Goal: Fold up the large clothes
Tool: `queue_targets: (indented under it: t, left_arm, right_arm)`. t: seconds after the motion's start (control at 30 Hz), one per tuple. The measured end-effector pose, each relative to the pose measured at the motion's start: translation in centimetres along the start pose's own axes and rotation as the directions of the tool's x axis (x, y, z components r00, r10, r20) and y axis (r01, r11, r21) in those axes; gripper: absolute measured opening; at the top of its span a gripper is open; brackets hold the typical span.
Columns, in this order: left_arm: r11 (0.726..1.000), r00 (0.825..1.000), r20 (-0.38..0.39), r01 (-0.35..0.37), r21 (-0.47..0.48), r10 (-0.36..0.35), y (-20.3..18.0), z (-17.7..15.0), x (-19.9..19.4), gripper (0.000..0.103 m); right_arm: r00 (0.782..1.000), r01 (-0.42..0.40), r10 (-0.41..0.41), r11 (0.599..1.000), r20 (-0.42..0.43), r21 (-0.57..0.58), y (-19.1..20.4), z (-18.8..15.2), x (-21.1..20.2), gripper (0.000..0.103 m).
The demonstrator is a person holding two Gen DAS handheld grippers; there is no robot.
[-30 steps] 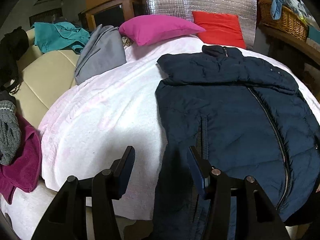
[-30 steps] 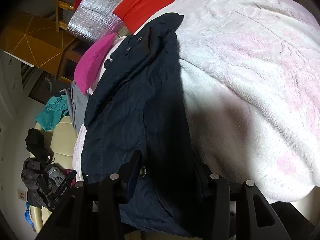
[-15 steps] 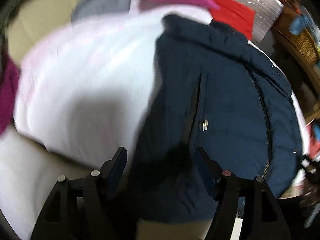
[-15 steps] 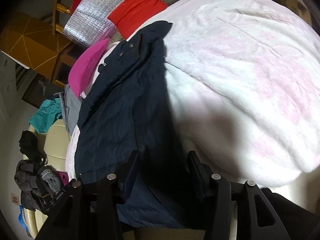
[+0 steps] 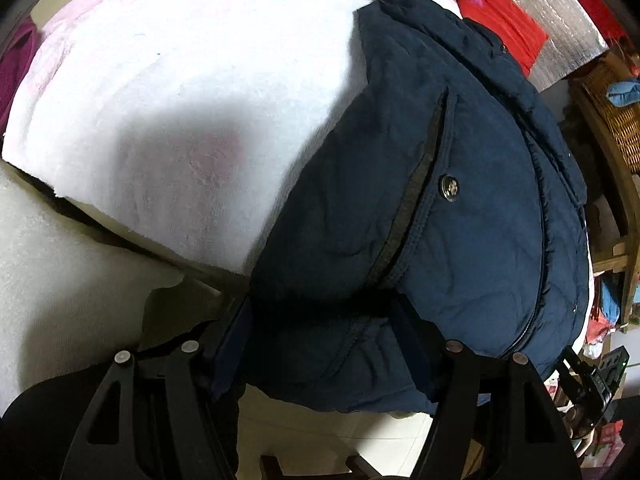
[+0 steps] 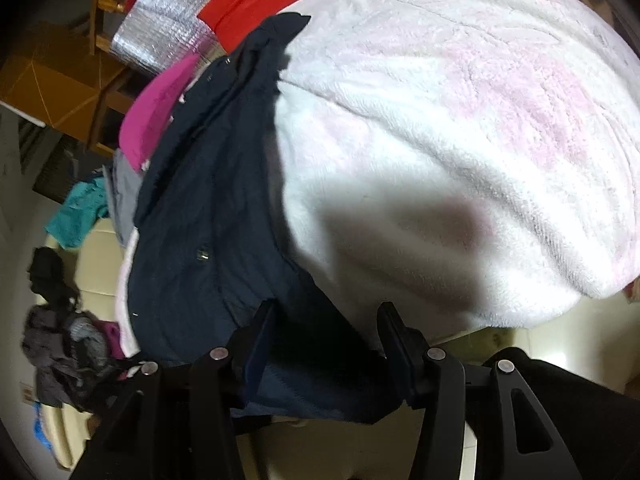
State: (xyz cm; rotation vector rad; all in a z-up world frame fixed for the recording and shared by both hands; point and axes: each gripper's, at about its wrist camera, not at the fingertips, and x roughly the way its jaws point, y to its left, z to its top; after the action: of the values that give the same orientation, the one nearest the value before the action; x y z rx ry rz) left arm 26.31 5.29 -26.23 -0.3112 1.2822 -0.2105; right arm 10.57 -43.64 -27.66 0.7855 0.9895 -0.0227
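Lying on the white-and-pink fleece blanket (image 5: 192, 80) is the navy padded jacket (image 5: 460, 200), zipped front up, collar toward the far pillows, hem hanging over the near edge of the bed. Fabric is quilted and lightly puckered. A slanted pocket slit with a dark trim runs down the near side, a metal snap button (image 5: 448, 188) just beside it. The zip line curves down the far side in the left wrist view.

Left gripper (image 5: 324, 344): jaws stand apart, straddling the jacket's lower corner at the hem. Cloth lies between the fingers; pads do not look pressed in.

Right gripper (image 6: 326, 344): jaws opening, the other hem corner between them, not pinched as far as can be seen.

Hard to make out:
- Sleeves not traceable in either view; they seem tucked under or lost in the dark folds.
- Right wrist view shows the jacket foreshortened and in shadow, seams mostly lost.
- Fingertips of both grippers merge with the dark cloth, so contact is uncertain.
- Pink pillow (image 6: 152, 116) and red pillow (image 6: 252, 4) cut off behind the collar.
- Heap of clothes (image 6: 64, 352) at frame edge, pieces not separable.
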Motion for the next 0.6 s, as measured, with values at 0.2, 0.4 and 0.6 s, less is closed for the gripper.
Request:
queue_targets:
  t: [0.2,0.4,0.6]
  left_arm:
    - [0.999,1.000,0.005,-0.008,0.048,0.008,-1.1,-0.6,0.1,0.057]
    - [0.998,1.000,0.007,-0.013,0.062,0.013,-1.8,-1.6,0.3,0.057]
    - [0.991,1.000,0.023,-0.018,0.135,0.015,-3.2,-1.6,0.1,0.039]
  right_arm:
    - [0.994,-0.077,0.066,0.989,-0.086,-0.129,2.2,-1.7,0.8,0.055]
    - [0.993,-0.054,0.034,0.982,-0.109,-0.181,2.9,-2.5,1.6,0.055]
    - [0.993,-0.063,0.038,0.969,-0.108,-0.240,4.0,-2.8,1.6,0.048]
